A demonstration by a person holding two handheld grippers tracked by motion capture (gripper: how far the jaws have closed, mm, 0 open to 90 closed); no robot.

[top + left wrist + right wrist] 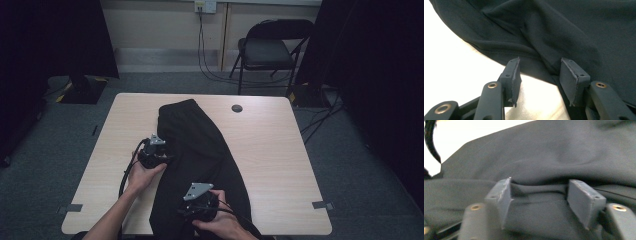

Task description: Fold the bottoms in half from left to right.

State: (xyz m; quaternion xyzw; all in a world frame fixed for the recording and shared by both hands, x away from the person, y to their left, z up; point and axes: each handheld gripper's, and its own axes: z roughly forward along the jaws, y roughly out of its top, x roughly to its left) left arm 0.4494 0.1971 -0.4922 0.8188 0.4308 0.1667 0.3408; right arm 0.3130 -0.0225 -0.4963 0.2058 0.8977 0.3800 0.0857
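I see black trousers [200, 160] on my pale wooden desk [280, 150], grey carpet [350, 165] around; both grippers' jaws half-open, gripping nothing.

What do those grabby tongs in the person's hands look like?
Each hand holds black tongs. The left tongs and the right tongs each carry a grey three-cornered plate on top and trail a black cable. Up close, each has two flat, blocky dark pads on black arms with small brass-coloured rivets. The person's forearms are bare, no sleeves showing.
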